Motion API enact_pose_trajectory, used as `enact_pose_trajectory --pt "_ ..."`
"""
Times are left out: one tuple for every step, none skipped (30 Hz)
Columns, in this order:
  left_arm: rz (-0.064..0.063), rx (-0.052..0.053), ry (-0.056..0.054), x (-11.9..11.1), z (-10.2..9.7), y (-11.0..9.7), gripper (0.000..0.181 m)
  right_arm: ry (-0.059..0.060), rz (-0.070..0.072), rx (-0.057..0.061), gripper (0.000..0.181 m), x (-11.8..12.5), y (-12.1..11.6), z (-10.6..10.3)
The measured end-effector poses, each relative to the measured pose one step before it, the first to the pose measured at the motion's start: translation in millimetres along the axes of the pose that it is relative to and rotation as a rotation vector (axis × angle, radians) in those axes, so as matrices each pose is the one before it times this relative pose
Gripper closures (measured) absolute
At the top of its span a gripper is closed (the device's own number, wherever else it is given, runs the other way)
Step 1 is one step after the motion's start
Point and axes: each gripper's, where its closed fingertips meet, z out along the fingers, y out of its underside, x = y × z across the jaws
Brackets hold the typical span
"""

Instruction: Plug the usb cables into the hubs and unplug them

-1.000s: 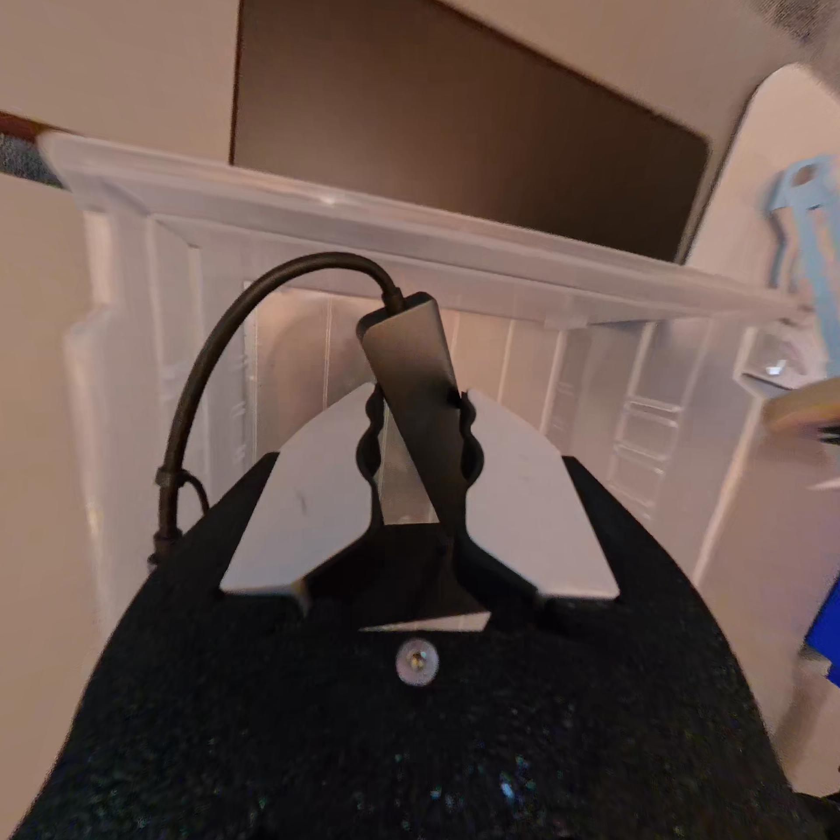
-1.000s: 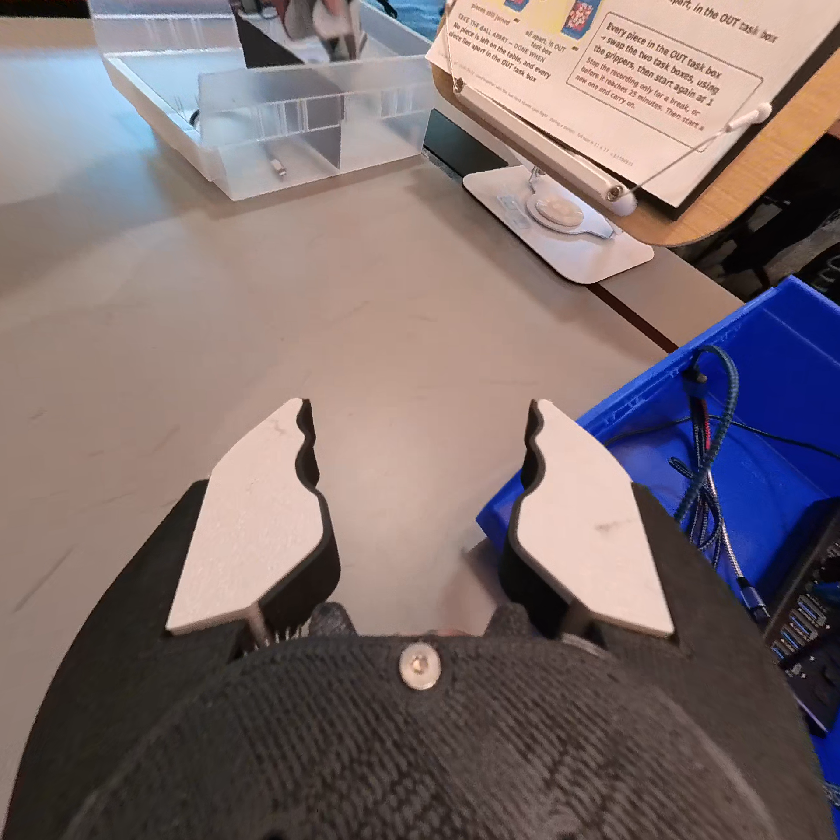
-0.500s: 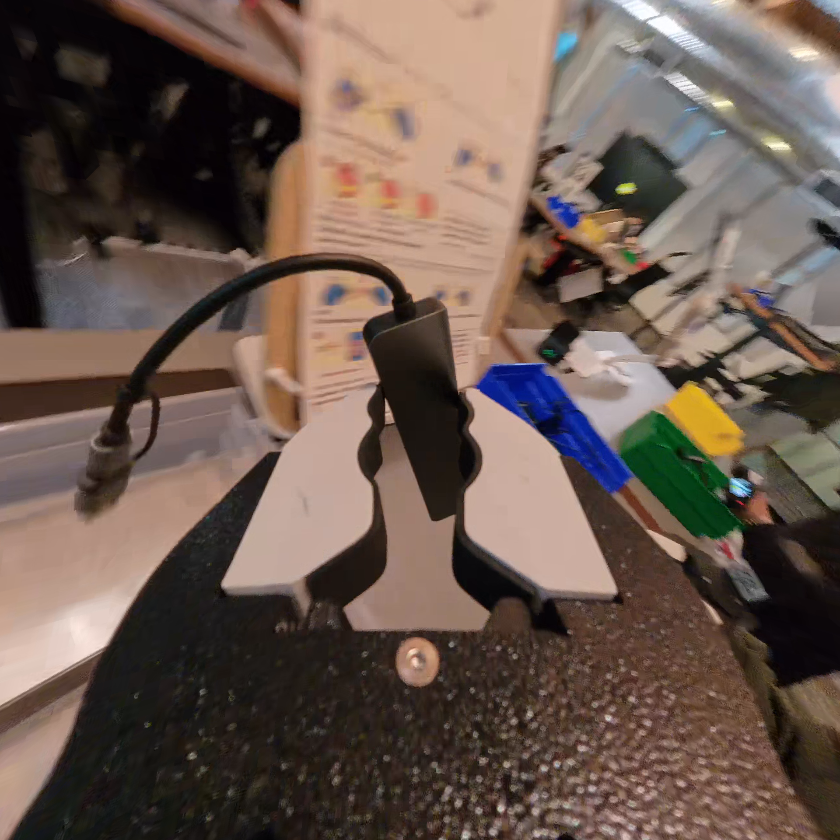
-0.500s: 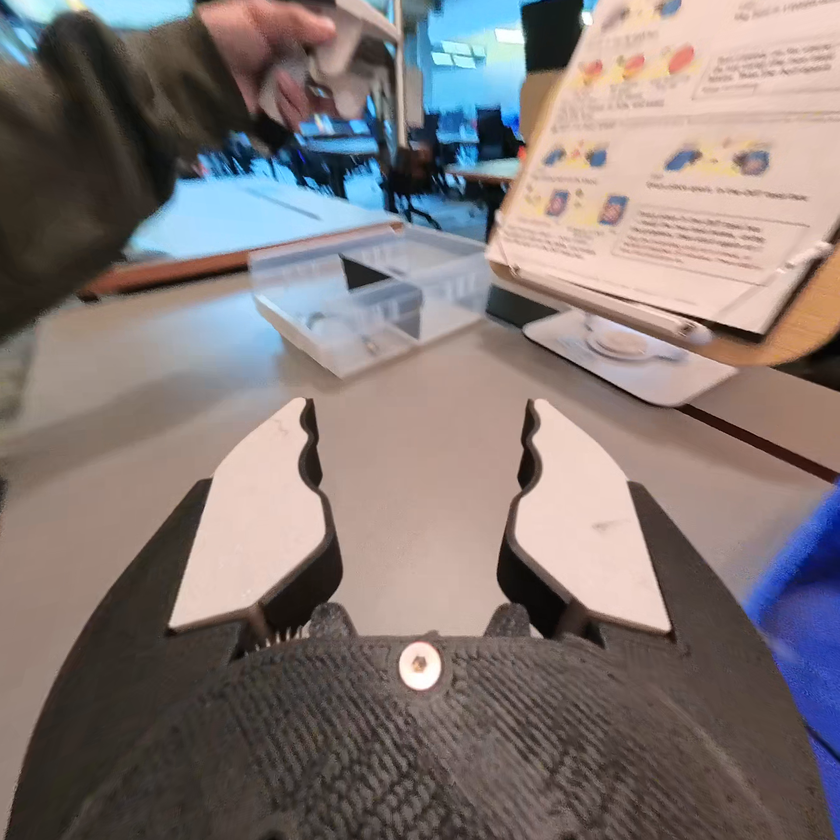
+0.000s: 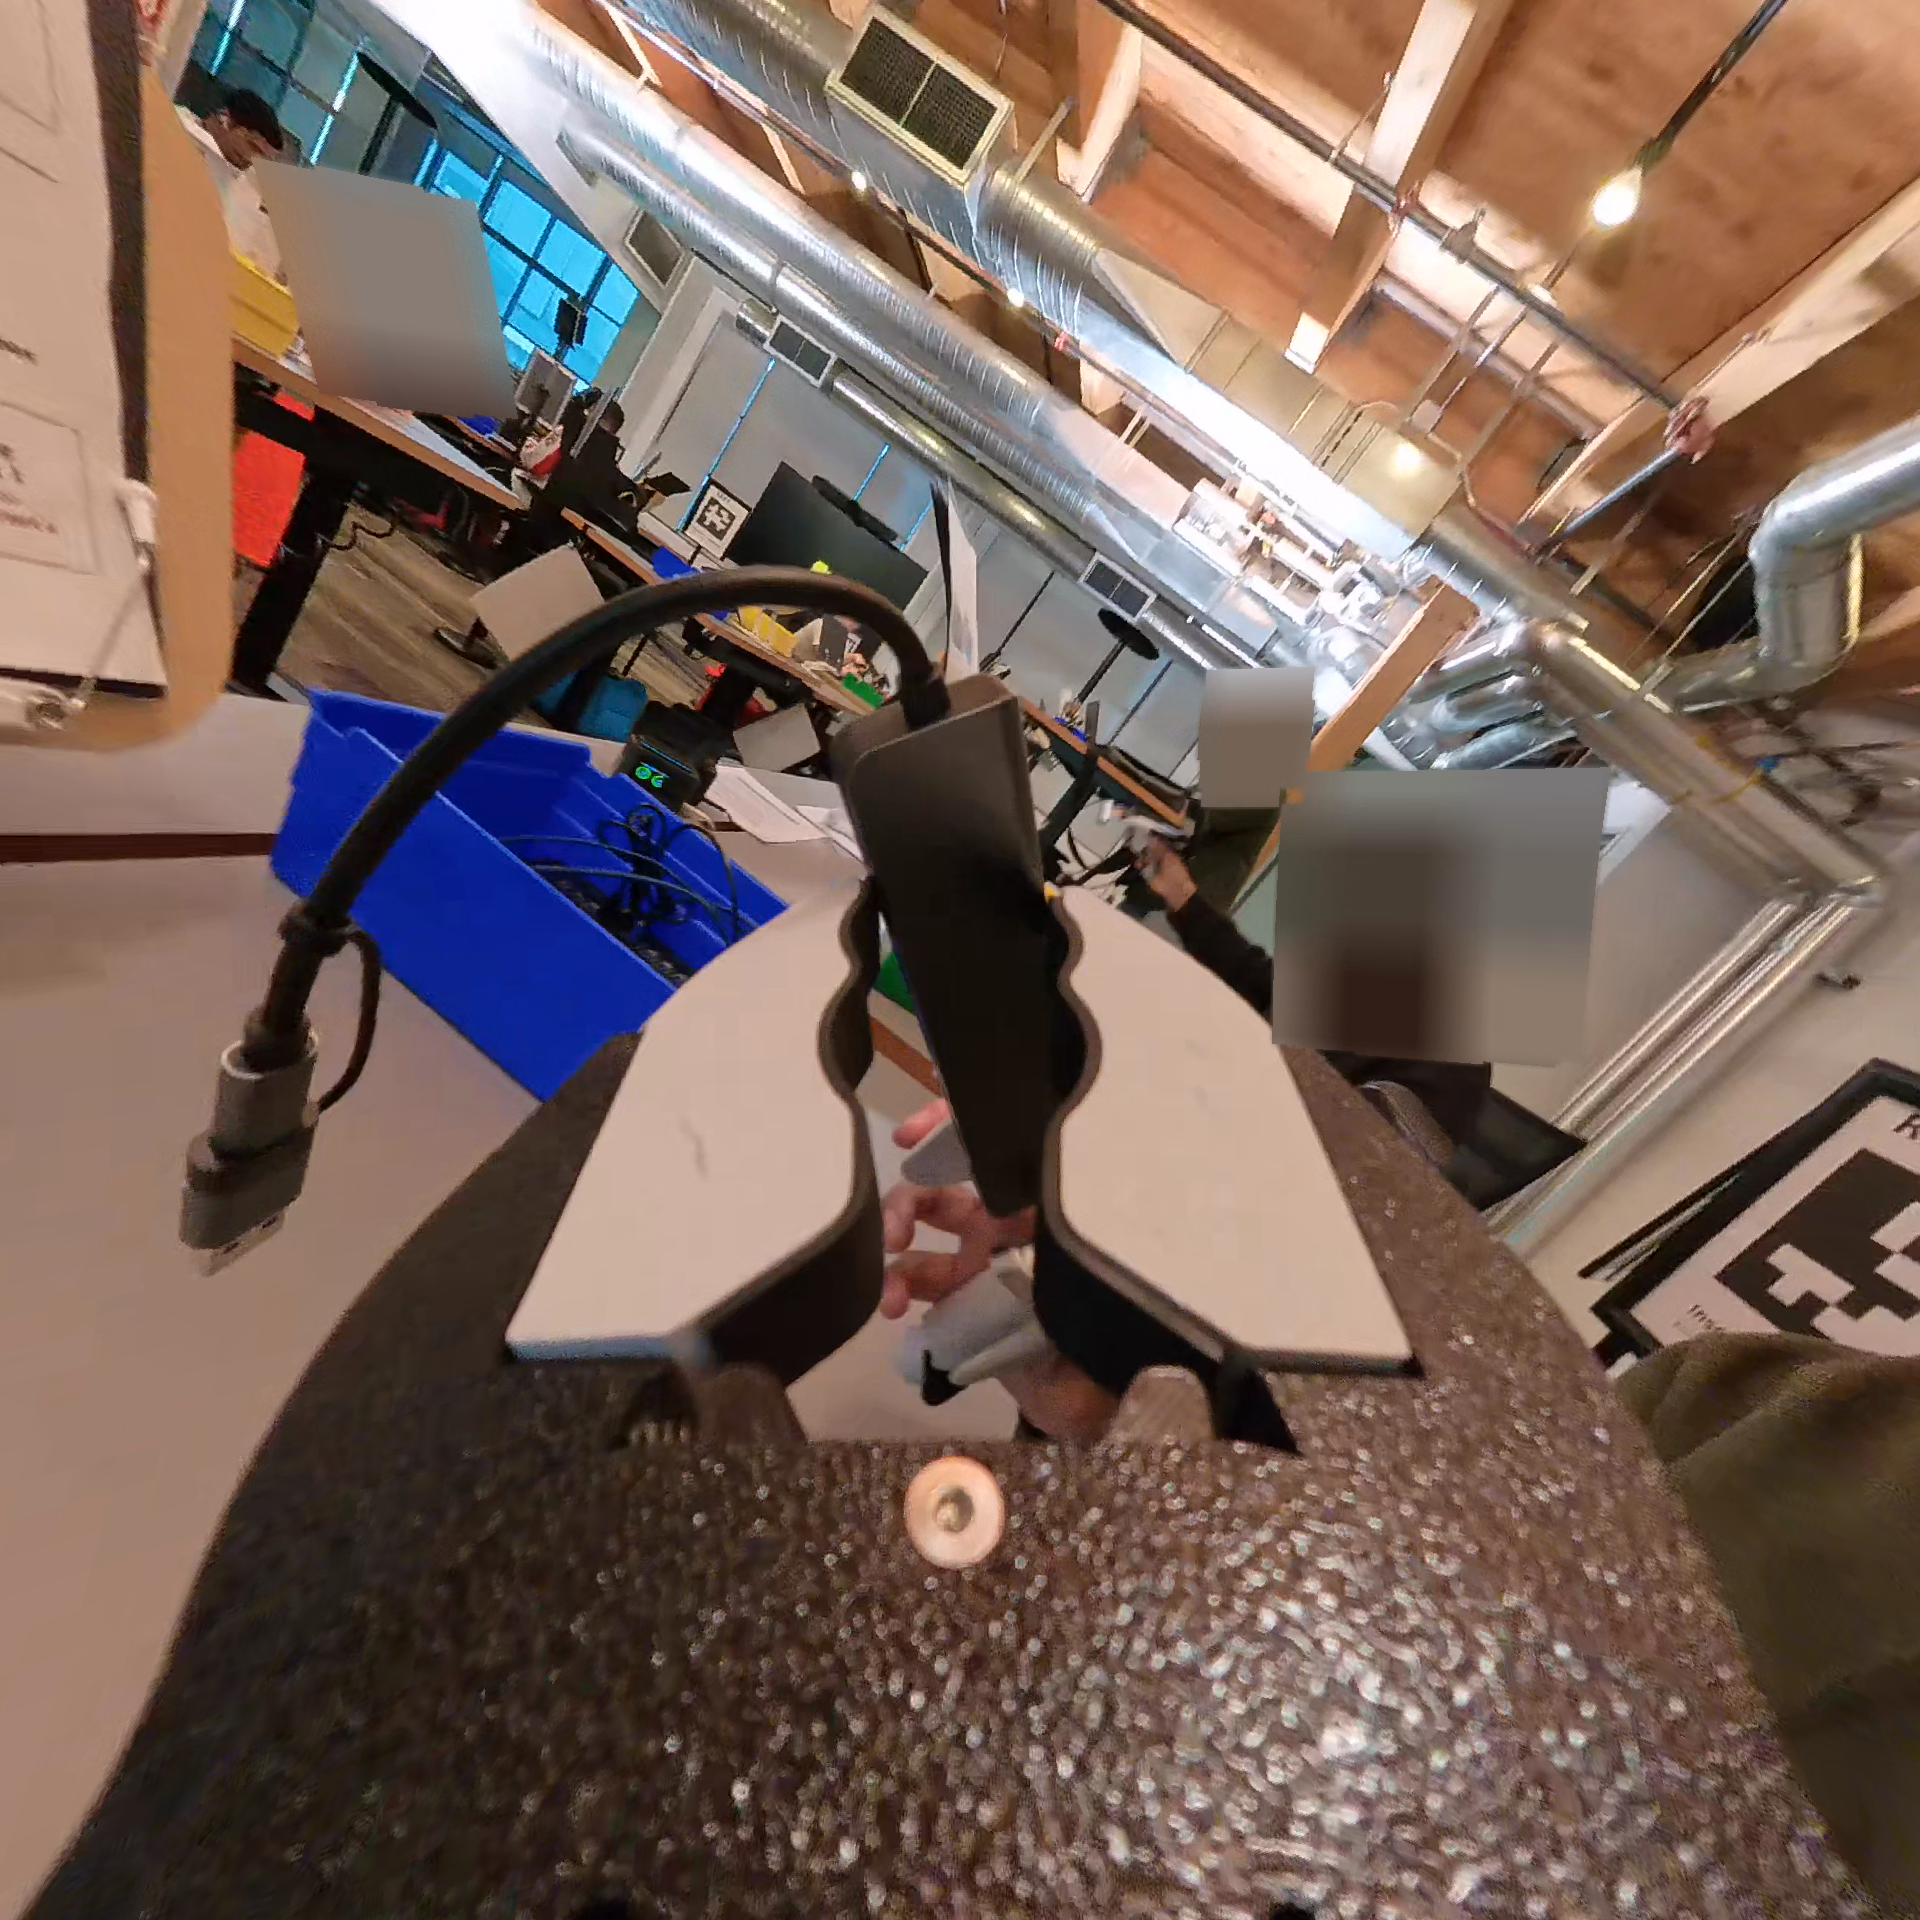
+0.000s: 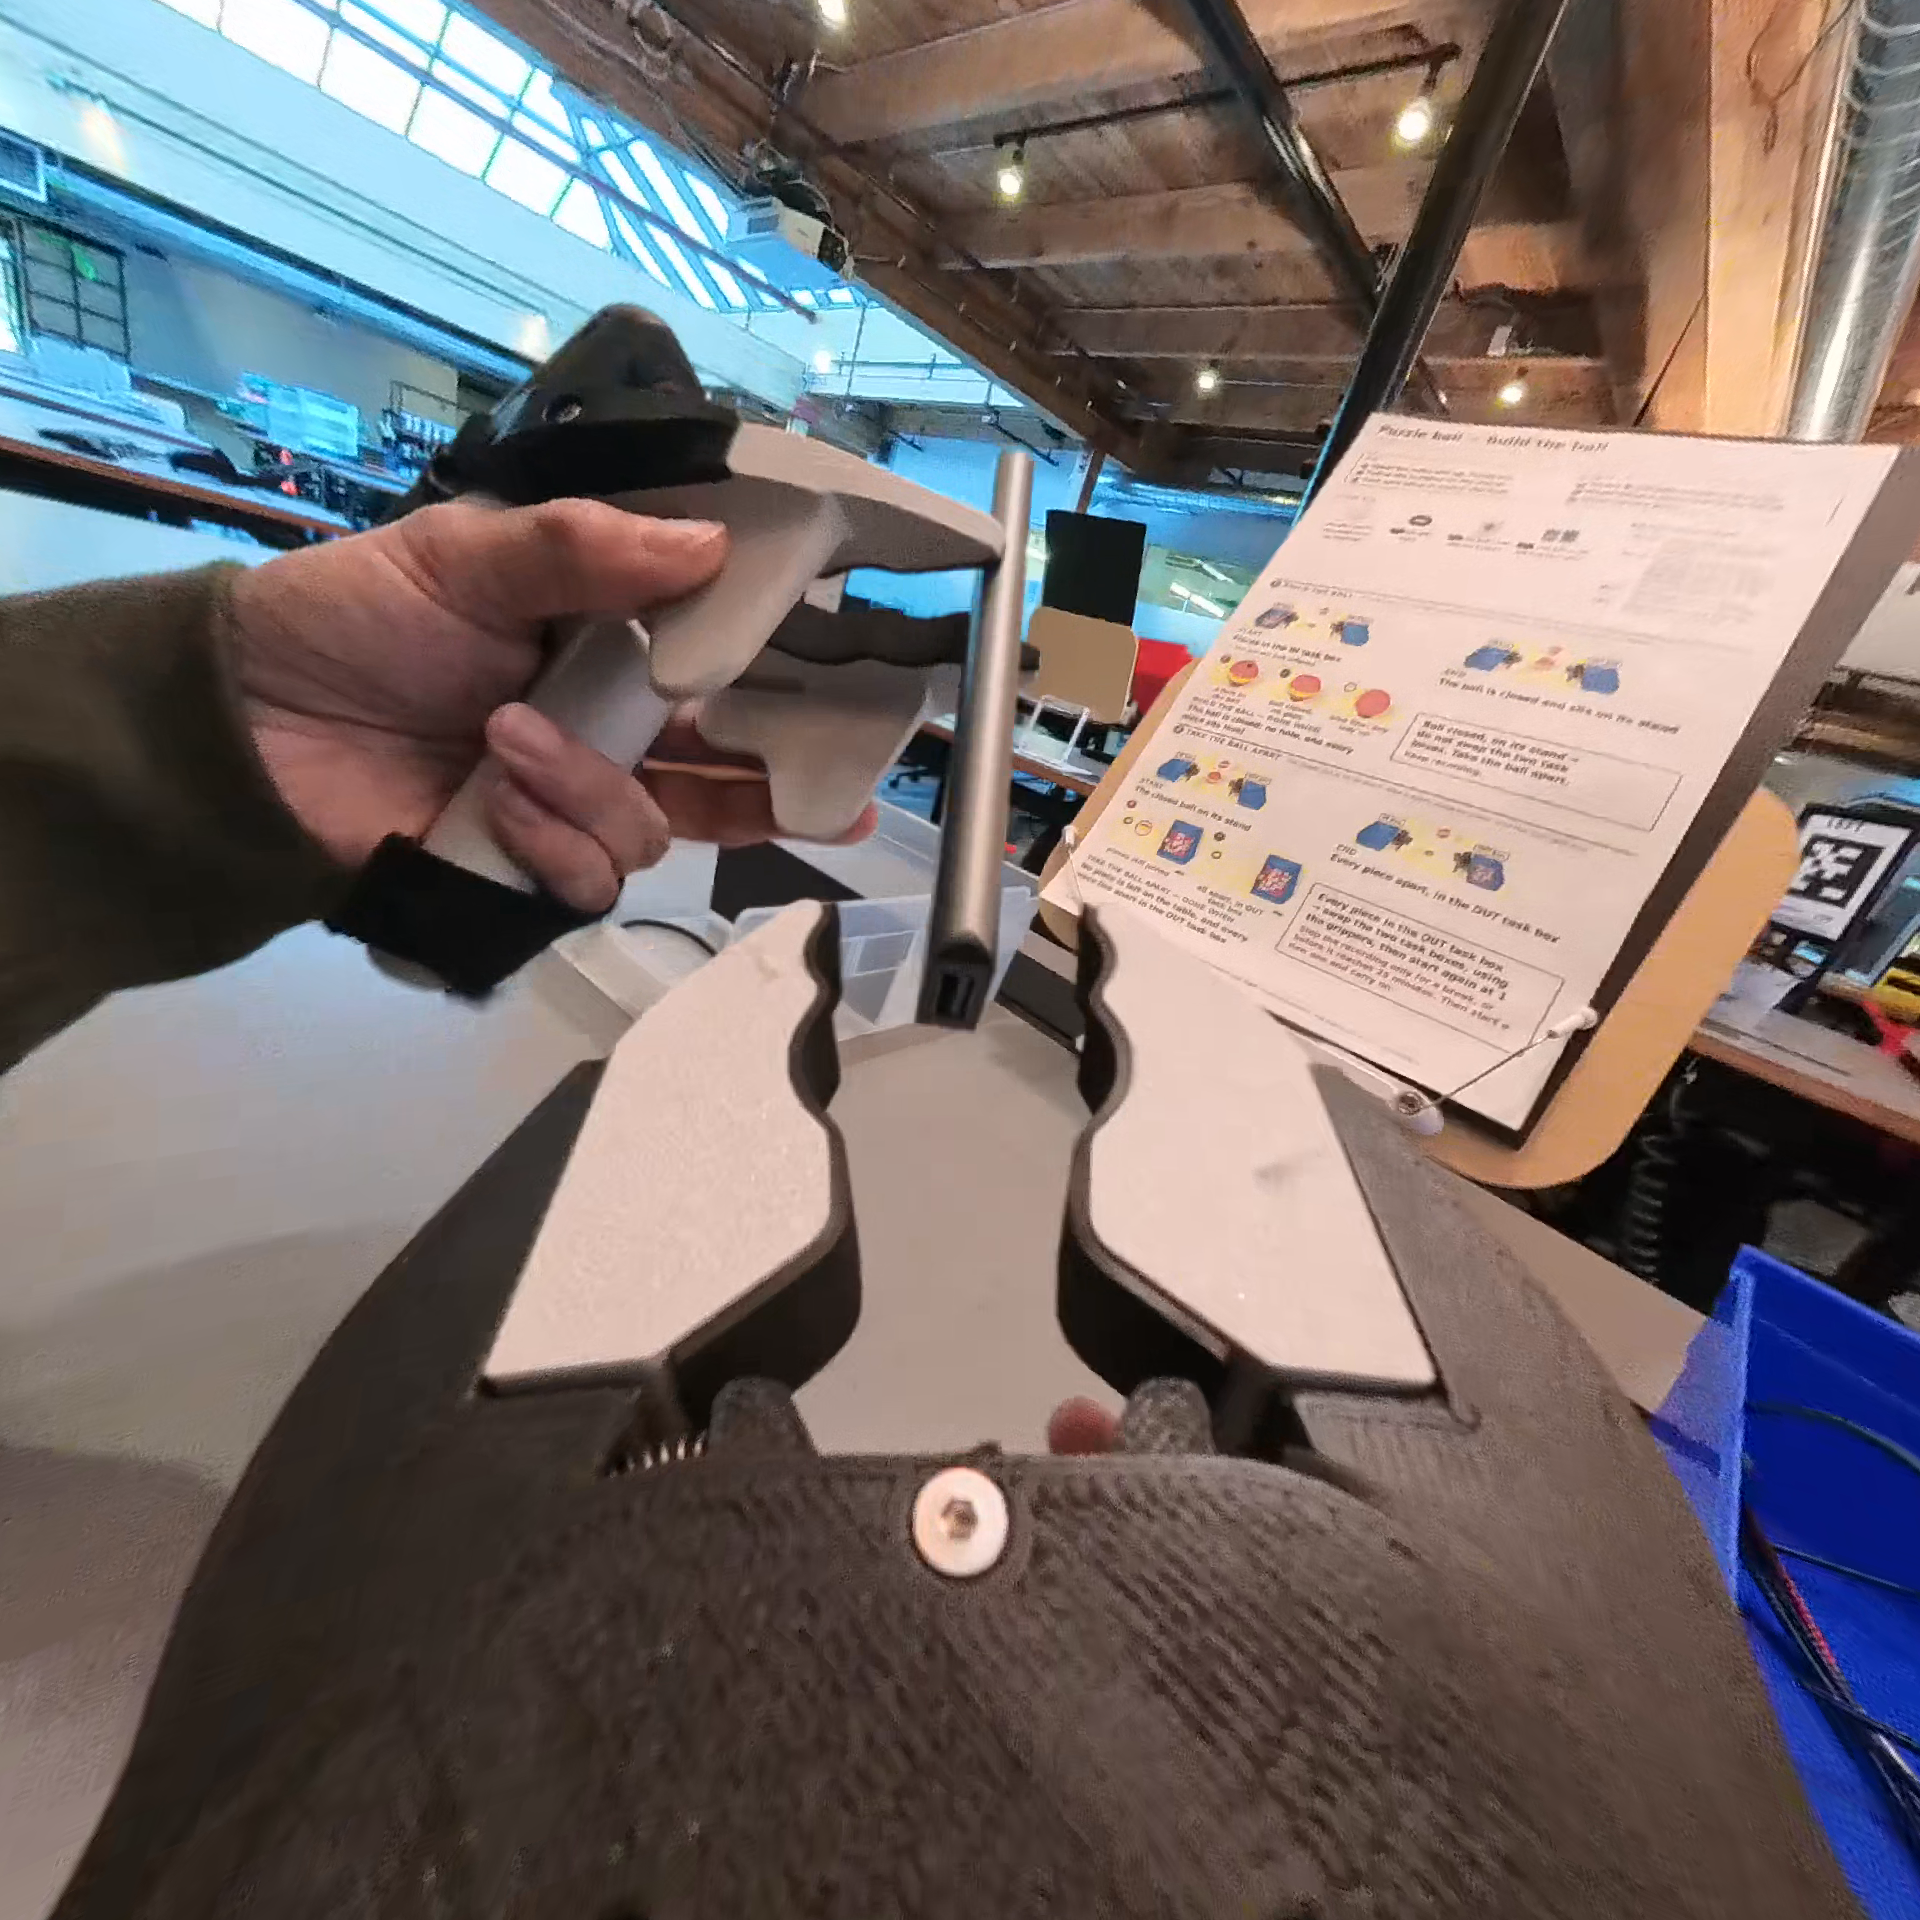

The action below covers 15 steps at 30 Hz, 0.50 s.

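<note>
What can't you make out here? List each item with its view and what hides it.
- Slim dark-grey metal USB hub, left wrist view: its lower end is hidden behind the left gripper.
- Blue plastic bin, right wrist view: cut off by the right edge; the cables inside are mostly out of frame.
- Clear plastic compartment box, right wrist view: largely hidden behind the right gripper and the hub.

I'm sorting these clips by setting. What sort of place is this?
Probably a shared workshop or lab in a converted industrial building: exposed wooden ceiling beams with metal air ducts, rows of work tables with monitors, and a blue parts bin of cables on the near table.
</note>
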Motion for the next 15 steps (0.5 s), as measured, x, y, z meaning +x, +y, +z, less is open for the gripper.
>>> enact_pose_trajectory --pt "-0.0111 0.0084 0.0053 3.31 0.83 4.01 0.152 0.0042 0.0072 0.0208 0.145 0.06 -2.73 -1.23" --pt "-0.0077 0.0079 -0.006 1.97 0.31 2.99 0.152 0.0031 0.0144 0.0317 0.154 0.41 -4.93 -1.92" --pt "-0.0006 -0.0009 -0.0165 0.45 -0.07 3.23 0.152 -0.0041 0.0089 0.0379 0.168 -0.17 -6.44 -2.31" --pt "0.0085 0.0023 -0.0021 2.43 -0.48 2.16 0.152 -0.0184 0.0071 0.0085 0.17 -1.71 -2.17 -1.12" --pt "-0.0013 0.0115 -0.0023 2.18 -1.59 -0.24 0.153 -0.0047 0.0066 -0.0364 0.171 1.03 4.96 1.01" --pt "0.0177 -0.0057 -0.0355 -2.53 -1.87 1.59 0.153 -0.0138 0.012 -0.056 0.171 0.31 7.92 1.46" --pt "0.0317 -0.013 -0.0311 -2.54 -1.55 2.17 0.152 -0.0237 0.0466 -0.0221 0.171 -0.7 3.69 0.43" --pt "0.0101 -0.0009 -0.0011 1.23 -1.23 0.49 0.153 -0.0348 0.0631 0.0182 0.171 -2.3 -0.95 -0.29" --pt "-0.0054 0.007 0.0024 2.21 -0.73 -0.87 0.153 -0.0304 0.0445 0.0278 0.171 -1.62 -1.94 -0.67" --pt "0.01 0.0061 -0.0012 2.77 0.14 -0.61 0.153 -0.0236 0.0378 0.0141 0.171 -0.22 -0.47 -0.64" --pt "0.0363 0.0062 -0.0062 2.56 0.58 -0.58 0.154 -0.0285 0.0511 0.0086 0.171 -0.44 -0.86 -0.61" --pt "0.0452 0.0056 -0.0079 2.05 0.81 -0.7 0.154 -0.0363 0.0641 0.013 0.172 -1.37 -2.38 -0.88" --pt "0.0478 0.0027 -0.0021 2.35 0.52 -0.77 0.157 -0.0408 0.0703 0.0243 0.172 -1.81 -3.97 -1.42" --pt "0.0502 -0.0002 0.0001 2.28 0.32 -0.87 0.159 -0.0337 0.0682 0.0258 0.171 -0.97 -3.79 -1.41" --pt "0.0468 -0.0066 -0.0032 1.73 0.72 -0.5 0.16 -0.0303 0.0694 0.024 0.171 -0.74 -3.4 -1.25"
